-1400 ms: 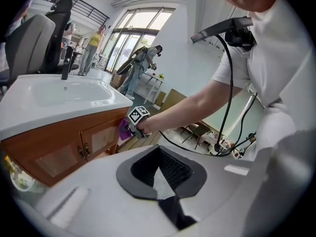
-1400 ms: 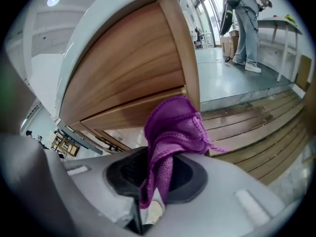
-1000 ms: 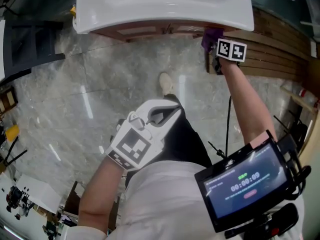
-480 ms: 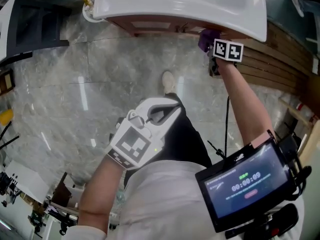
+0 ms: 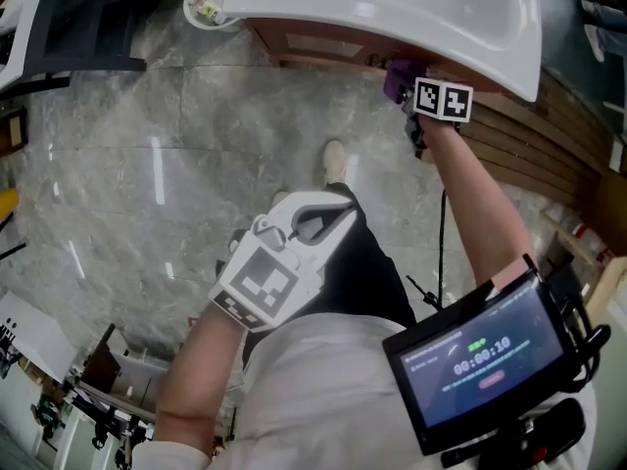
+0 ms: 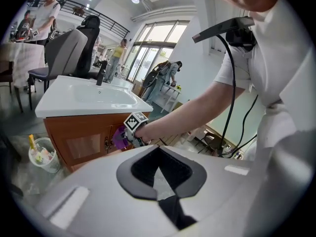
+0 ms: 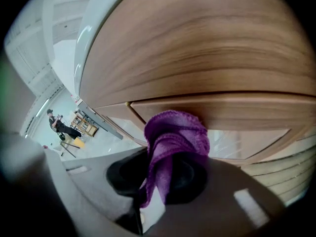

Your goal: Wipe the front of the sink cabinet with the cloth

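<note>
head view, looking down: the right gripper (image 5: 408,88) is stretched forward, its jaws clamped on a bunched purple cloth (image 5: 396,73). the cloth is pressed against the wooden front of the sink cabinet (image 5: 315,43), just under the rim of the white basin (image 5: 294,10). in the right gripper view the cloth (image 7: 176,138) touches the cabinet (image 7: 197,58) at a panel edge. the left gripper (image 5: 315,225) hangs by the person's waist over the grey marble floor (image 5: 147,164), jaws closed together and holding nothing. a small wastebasket (image 5: 204,8) stands beside the cabinet.
</note>
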The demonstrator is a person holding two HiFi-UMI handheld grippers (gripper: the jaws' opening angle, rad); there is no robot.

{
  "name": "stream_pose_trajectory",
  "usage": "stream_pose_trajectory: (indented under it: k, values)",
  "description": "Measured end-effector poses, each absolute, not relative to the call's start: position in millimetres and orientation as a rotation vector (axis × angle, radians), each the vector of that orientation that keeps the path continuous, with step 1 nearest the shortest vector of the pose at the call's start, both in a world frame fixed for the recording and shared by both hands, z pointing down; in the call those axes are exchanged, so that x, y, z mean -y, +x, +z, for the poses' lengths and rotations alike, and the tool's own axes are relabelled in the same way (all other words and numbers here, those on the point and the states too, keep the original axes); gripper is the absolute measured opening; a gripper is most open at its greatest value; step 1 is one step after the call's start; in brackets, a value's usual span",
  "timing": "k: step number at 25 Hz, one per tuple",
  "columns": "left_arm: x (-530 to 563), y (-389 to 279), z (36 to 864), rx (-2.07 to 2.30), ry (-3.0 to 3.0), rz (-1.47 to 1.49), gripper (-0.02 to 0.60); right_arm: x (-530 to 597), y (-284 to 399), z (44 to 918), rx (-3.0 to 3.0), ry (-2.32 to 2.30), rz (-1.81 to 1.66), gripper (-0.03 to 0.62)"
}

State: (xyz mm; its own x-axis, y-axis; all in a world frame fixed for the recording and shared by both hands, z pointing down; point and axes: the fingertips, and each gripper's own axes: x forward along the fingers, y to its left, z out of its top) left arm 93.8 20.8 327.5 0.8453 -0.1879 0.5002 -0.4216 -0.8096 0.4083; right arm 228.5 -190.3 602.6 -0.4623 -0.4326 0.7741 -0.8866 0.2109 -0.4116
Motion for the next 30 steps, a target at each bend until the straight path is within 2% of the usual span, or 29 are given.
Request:
stream_pose_trajectory:
  k: [30]
  values:
    - [-54, -25, 339, 0.807, 2.362, 0.505, 0.006, 212, 30, 627, 2.055, 0.928, 1.034, 0.081]
